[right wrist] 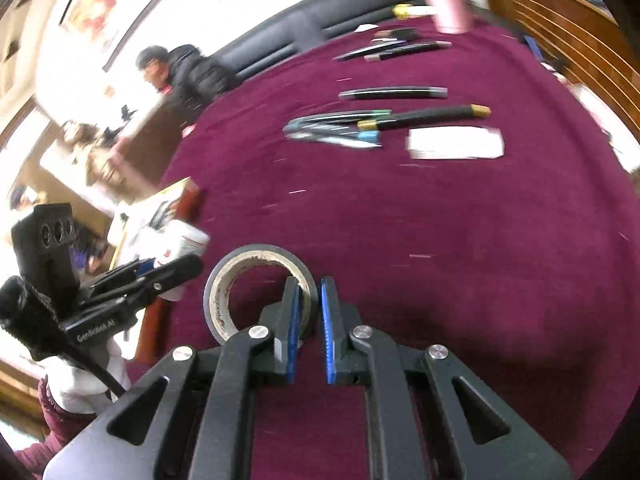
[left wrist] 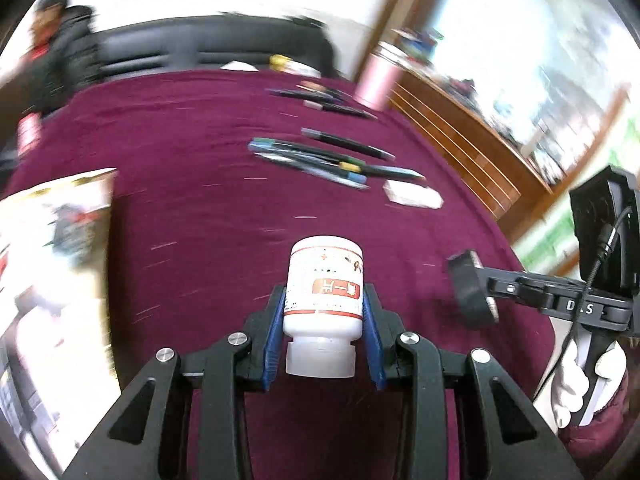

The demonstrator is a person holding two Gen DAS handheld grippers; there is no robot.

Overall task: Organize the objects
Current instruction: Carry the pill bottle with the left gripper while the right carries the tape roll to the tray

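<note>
- A white pill bottle with a red label is clamped between the blue pads of the left gripper; it is held with its cap toward the camera and its base pointing away, above the maroon tablecloth.
- The wall of a grey roll of tape is pinched by the right gripper, one finger being set inside the ring and the other outside it; the roll is seen on edge over the cloth.
- In the left wrist view the right gripper is seen at the right with the tape at its tip, held by a white-gloved hand.
- In the right wrist view the left gripper is seen at the left with the bottle.
- Farther off on the cloth a cluster of pens is laid, with a white eraser-like block just beside its right end.
- More pens are laid near the far edge, close to a pink tumbler.
- A printed box is seen at the left edge.
- A person in a dark jacket is seen beyond the table, blurred.
</note>
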